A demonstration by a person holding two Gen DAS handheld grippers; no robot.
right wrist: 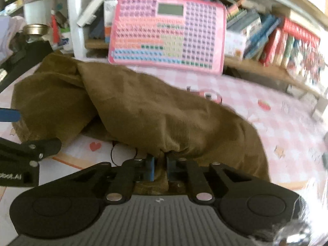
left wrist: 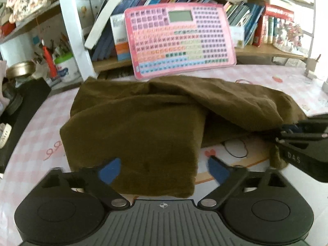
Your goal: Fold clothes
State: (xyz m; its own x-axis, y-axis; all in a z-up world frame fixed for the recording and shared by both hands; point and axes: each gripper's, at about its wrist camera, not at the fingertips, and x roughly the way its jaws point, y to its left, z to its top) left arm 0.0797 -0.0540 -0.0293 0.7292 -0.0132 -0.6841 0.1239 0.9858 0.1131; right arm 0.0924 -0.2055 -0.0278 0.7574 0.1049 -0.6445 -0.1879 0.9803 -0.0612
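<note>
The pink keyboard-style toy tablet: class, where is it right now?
In both views the pink keyboard-style toy tablet leans against the row of books on the wooden shelf, directly behind the olive-brown garment.

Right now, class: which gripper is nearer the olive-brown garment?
Right. The right gripper is shut on the olive-brown garment; the left gripper is open, fingers straddling its folded near edge without gripping.

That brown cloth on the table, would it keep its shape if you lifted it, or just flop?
Probably flop: the brown cloth sags and drapes in soft folds where the right gripper pinches its edge. It looks fairly thick and fuzzy, so likely not slippery. The folded part by the open left gripper lies flat, so it should stay put unless dragged.
</note>
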